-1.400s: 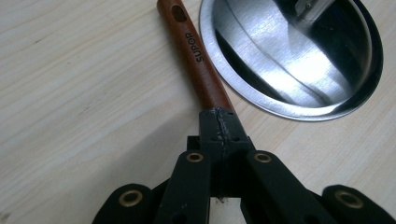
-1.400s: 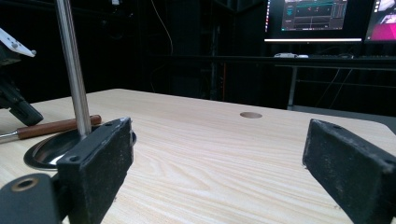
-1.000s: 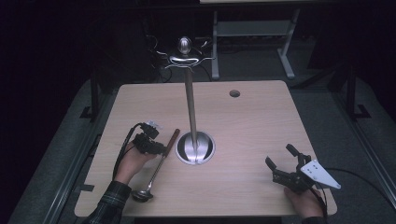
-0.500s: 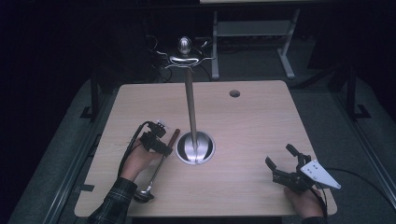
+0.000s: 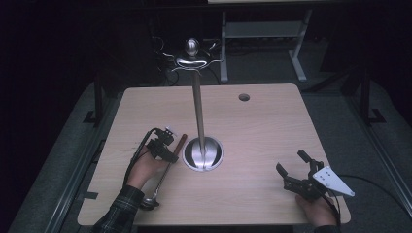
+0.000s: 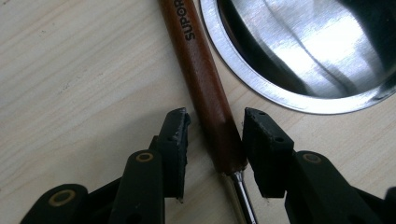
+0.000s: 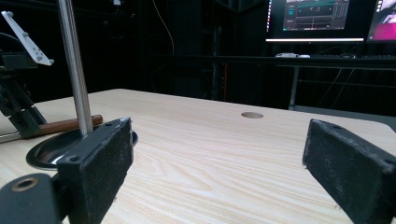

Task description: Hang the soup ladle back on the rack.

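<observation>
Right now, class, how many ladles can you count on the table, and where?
1. The ladle lies on the table left of the stand's base; the left gripper straddles its brown handle, jaws open. The right gripper is open, apart from it.

One ladle (image 5: 165, 171), one stand (image 5: 201, 145), two tongs, one table (image 5: 262, 131).

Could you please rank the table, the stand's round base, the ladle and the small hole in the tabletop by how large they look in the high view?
1. Table
2. Ladle, longest, though thin
3. Stand's round base, close to the ladle, so that order is unsure
4. Hole
</observation>
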Tool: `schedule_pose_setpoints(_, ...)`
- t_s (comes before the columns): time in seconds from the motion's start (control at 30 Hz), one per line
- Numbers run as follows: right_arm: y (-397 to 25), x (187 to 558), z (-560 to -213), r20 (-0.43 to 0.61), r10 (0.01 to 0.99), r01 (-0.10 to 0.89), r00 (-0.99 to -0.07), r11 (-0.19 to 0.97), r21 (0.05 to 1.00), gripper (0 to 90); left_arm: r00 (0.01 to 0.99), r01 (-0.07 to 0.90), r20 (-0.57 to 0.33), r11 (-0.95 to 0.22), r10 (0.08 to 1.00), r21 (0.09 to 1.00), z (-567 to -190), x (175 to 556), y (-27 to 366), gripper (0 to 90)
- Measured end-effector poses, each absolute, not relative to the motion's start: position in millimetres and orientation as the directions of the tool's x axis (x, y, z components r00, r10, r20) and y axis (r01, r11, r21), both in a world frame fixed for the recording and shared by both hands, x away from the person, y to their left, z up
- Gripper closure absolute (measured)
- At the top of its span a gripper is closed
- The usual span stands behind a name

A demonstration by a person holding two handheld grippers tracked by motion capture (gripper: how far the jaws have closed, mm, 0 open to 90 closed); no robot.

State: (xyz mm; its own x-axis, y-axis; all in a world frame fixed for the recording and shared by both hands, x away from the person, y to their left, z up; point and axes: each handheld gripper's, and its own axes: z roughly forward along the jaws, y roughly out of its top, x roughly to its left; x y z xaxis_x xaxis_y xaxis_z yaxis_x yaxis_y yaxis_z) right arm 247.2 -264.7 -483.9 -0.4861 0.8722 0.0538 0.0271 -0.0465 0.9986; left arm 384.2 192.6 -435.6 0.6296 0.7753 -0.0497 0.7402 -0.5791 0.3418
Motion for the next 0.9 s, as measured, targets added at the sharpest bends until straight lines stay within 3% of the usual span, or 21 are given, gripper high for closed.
schedule_pose_setpoints(0.9, -264.9, 247.2, -483.9, 0.054, 0.872, 0.028, -0.487, -0.047, 0.999, 7.9, 0.599, 0.767, -0.037, -0.560, 0.800, 0.313, -436.1, 385.2, 196.6, 72.7)
